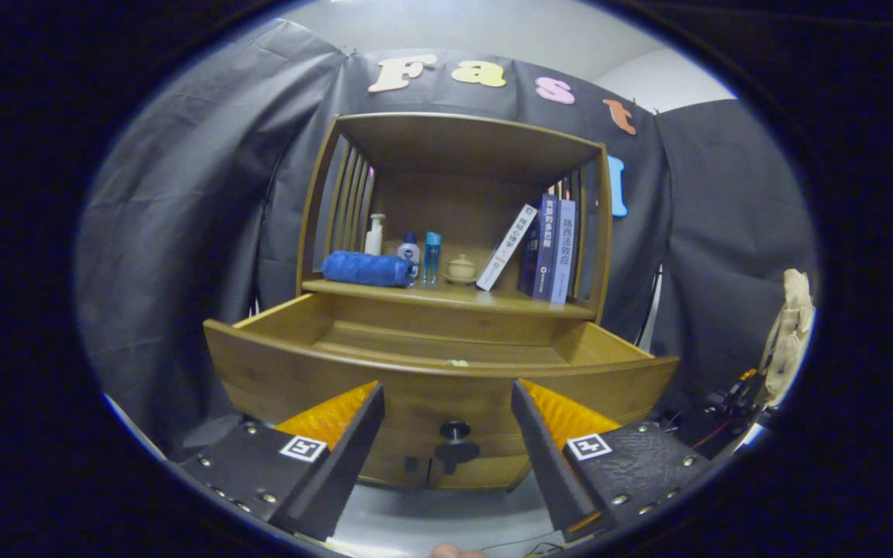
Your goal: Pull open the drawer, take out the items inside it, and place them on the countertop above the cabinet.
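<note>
A wooden cabinet stands ahead with its drawer (431, 349) pulled out toward me. The drawer's dark round knob (455, 430) sits on its front panel, between my fingers and a little beyond them. My gripper (446, 403) is open, with nothing held. Just over the drawer's front rim a small pale item (456, 362) peeks out from inside; the rest of the drawer floor looks bare wood. The countertop (446, 298) above the drawer carries a rolled blue towel (367, 269), a white pump bottle (374, 235), two small bottles (421, 256), a small lidded pot (460, 269) and several books (543, 249).
Slatted side walls and a top board enclose the countertop shelf. A bare strip of the shelf's front edge lies between the pot and the books. A beige glove-like object (791, 325) and cables (725, 407) sit off to the right. Part of a fingertip (454, 552) shows beneath the gripper.
</note>
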A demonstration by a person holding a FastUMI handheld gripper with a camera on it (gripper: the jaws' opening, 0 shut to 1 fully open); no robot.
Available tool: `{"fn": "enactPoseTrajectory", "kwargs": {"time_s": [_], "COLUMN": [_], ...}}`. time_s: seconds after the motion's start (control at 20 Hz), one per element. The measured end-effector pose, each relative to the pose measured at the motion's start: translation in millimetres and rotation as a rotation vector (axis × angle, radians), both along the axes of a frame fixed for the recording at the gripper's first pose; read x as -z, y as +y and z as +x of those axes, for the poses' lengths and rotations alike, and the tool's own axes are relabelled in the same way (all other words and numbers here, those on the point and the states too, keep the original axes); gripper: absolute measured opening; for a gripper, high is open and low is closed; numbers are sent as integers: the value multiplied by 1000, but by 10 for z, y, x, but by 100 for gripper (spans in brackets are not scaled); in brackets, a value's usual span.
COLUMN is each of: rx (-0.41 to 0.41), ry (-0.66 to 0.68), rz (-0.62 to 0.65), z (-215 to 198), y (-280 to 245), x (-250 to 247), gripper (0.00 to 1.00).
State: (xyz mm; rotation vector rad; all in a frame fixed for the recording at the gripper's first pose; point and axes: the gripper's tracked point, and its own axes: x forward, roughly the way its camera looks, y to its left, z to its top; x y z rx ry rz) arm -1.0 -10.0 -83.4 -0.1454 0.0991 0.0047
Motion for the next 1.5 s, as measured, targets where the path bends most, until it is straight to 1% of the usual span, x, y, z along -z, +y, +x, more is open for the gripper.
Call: {"fn": "enactPoseTrajectory", "kwargs": {"time_s": [0.1, 0.2, 0.4, 0.8, 1.0, 1.15, 1.2, 1.3, 1.35, 1.5], "rx": [19, 22, 53, 22, -2, 16, 31, 44, 61, 63], "ry": [7, 18, 51, 285, 450, 576, 621, 682, 714, 779], "rz": [4, 15, 2, 5, -3, 6, -2, 19, 32, 73], "z": [72, 168, 478, 1123, 1377, 1522, 1571, 1673, 1681, 1709], "y": [-49, -61, -146, -122, -98, -116, -154, -172, -192, -164], "x": [-112, -221, -337, -31, 215, 404, 492, 617, 662, 859], "gripper": [98, 98, 98, 99, 99, 98, 97, 75, 74, 74]}}
